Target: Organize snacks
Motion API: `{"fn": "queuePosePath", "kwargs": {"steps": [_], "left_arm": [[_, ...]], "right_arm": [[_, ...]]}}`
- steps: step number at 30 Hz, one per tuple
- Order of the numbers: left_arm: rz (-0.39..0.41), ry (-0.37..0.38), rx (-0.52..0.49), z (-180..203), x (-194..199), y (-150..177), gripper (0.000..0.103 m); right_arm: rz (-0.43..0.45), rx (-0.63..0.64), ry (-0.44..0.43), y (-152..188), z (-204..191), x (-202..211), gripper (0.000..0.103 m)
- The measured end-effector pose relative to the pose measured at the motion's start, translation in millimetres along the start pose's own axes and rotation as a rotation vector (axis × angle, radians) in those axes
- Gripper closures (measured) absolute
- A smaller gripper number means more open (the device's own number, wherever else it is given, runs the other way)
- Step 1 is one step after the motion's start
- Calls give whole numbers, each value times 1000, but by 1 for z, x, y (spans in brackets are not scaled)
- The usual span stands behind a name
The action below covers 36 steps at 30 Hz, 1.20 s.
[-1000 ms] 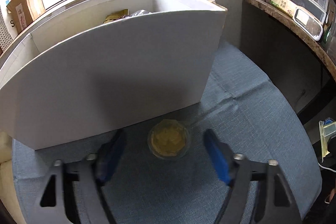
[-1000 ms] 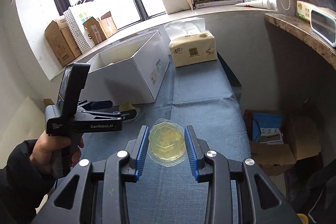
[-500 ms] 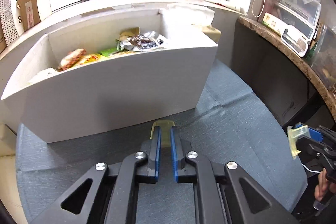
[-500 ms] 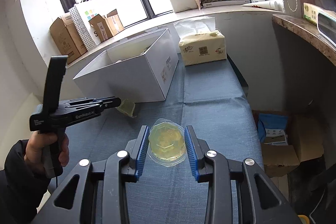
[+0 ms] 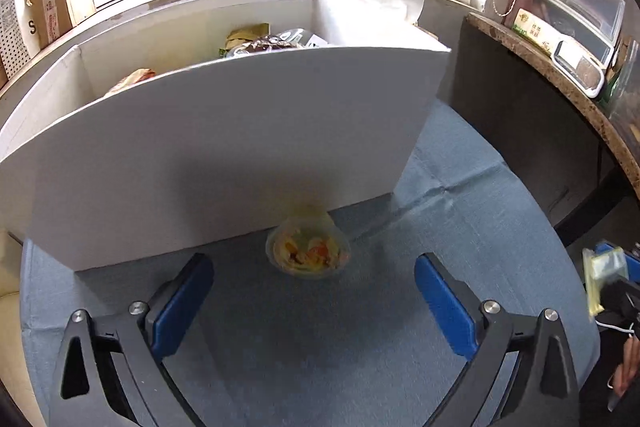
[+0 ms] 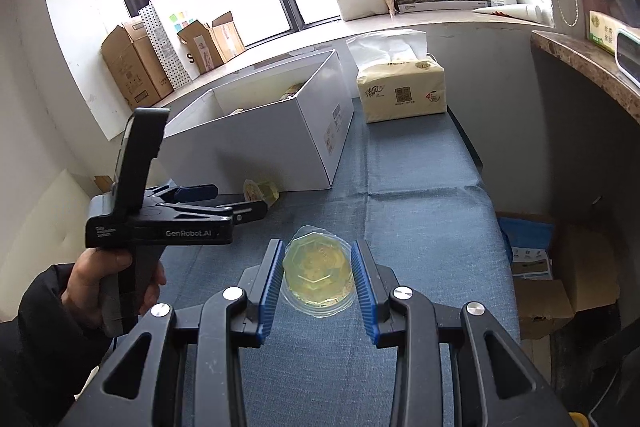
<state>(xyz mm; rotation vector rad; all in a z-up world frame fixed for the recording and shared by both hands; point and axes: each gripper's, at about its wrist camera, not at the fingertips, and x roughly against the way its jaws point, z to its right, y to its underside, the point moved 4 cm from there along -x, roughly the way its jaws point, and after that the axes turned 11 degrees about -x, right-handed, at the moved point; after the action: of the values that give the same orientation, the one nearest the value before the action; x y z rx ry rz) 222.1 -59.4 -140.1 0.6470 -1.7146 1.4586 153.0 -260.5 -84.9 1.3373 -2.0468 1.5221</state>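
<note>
A clear jelly cup (image 5: 308,251) with yellow fruit lies tipped on the blue cloth against the front wall of the white box (image 5: 224,155). My left gripper (image 5: 314,291) is open, with its blue pads on either side of the cup and a little short of it. In the right wrist view the same cup (image 6: 262,191) lies by the box (image 6: 280,143), just past the left gripper (image 6: 236,205). My right gripper (image 6: 318,281) is shut on a second yellow jelly cup (image 6: 318,271), held above the cloth. Snack packets (image 5: 264,43) lie inside the box.
A pack of tissues (image 6: 400,91) stands on the cloth behind the box. A stone counter (image 5: 560,75) runs along the right side. Cardboard boxes (image 6: 560,279) sit on the floor to the right of the table, and more boxes (image 6: 136,71) on the window sill.
My left gripper was shut half a second ago and has opened wide. The jelly cup in front of it now lies tipped on its side against the box. My right gripper still holds its cup.
</note>
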Motion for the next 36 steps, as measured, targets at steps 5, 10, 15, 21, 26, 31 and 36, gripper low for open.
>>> {"fn": "queuePosePath", "kwargs": {"steps": [5,10,15,21,26,31,36], "left_arm": [[-36,6,41,-8,-17,-2,1],[-10,-5,5,-5,-13,-2,53],[-4,9,-14,1,1,1,52],[69,39,19,-6,50,8,52],[176,6,11,-19,110,8,52],[283,-52,43,-55,170,-9,52],[333,-117,68,-100,194,-40,52]], "right_arm": [[-1,-8,-2,1,3,2,65],[-11,-23,-3,1,8,-1,65],[-10,-15,-8,3,4,1,66],[-9,-9,-23,1,0,0,66],[-7,34,-46,-10,-20,-5,65],[16,101,-106,-44,-57,-10,65],[49,167,-145,-94,-100,-24,65]]}}
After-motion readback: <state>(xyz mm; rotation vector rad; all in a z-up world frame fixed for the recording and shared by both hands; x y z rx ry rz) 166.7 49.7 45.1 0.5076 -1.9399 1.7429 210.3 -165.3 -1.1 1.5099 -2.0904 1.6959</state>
